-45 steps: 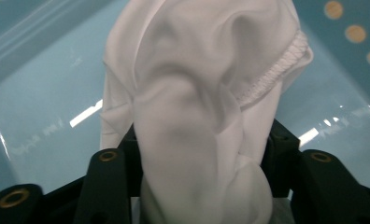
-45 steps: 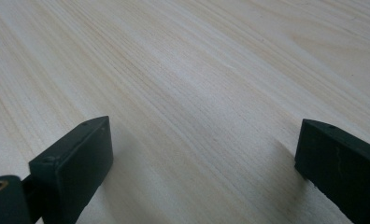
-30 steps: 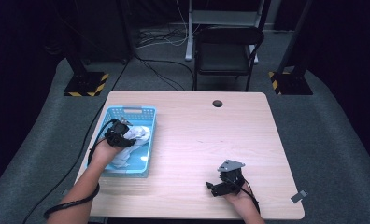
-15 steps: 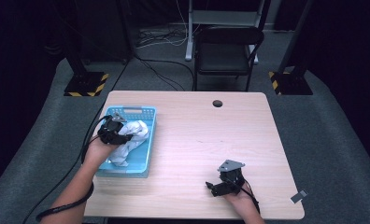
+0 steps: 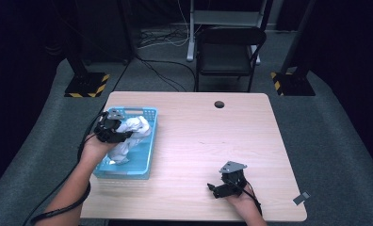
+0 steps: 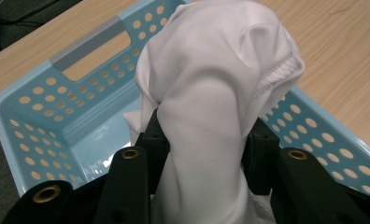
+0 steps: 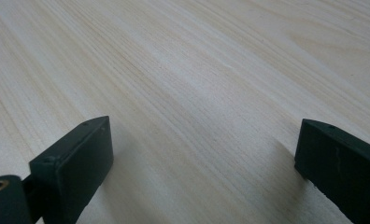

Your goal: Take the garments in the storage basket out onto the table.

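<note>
White cloth [image 5: 130,136], clamped in the left tongs [image 5: 115,133] at the frame's left, now hangs higher over the blue basket [image 5: 142,167] than 1 second earlier, so extraction looks underway, while the right tongs [image 5: 224,187] rest wide open and empty on the tabletop [image 5: 213,132].

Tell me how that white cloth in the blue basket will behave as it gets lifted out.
The white cloth will probably stay floppy: it folds and droops over the left gripper, whose jaws pinch it. It looks light, bunching without pulling taut. Its lower end trails inside the blue basket, so it may drag along the wall rather than snag.
</note>
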`<state>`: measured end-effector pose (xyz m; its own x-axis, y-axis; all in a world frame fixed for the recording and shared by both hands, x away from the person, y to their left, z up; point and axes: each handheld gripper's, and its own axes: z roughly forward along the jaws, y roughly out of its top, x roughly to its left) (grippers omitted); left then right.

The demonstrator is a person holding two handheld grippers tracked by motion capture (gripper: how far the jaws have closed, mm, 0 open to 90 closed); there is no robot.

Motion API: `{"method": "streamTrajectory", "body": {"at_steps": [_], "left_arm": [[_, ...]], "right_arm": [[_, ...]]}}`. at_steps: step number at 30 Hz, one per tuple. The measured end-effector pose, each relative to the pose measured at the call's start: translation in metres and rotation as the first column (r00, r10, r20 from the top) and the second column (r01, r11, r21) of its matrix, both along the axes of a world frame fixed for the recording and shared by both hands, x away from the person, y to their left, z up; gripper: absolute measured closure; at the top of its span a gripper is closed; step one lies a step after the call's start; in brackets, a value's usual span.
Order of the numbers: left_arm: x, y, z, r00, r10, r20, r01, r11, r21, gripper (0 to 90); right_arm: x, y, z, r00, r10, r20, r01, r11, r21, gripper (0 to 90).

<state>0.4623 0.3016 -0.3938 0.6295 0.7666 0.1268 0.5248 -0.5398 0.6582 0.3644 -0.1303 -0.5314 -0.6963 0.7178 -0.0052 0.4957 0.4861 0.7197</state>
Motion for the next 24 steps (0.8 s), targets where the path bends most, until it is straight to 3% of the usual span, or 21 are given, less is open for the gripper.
{"method": "streamTrajectory", "body": {"at_steps": [13, 24], "left_arm": [[-0.008, 0.001, 0.019, 0.9995, -0.025, 0.020, 0.025, 0.9990, -0.036, 61.1], [-0.019, -0.002, 0.040, 0.9967, -0.044, 0.068, 0.048, 0.9976, -0.050, 61.2]], "right_arm": [[0.000, 0.000, 0.000, 1.0000, -0.002, -0.001, 0.002, 1.000, 0.000, 3.8], [0.000, 0.000, 0.000, 1.0000, -0.002, -0.001, 0.002, 1.000, 0.000, 3.8]]}}
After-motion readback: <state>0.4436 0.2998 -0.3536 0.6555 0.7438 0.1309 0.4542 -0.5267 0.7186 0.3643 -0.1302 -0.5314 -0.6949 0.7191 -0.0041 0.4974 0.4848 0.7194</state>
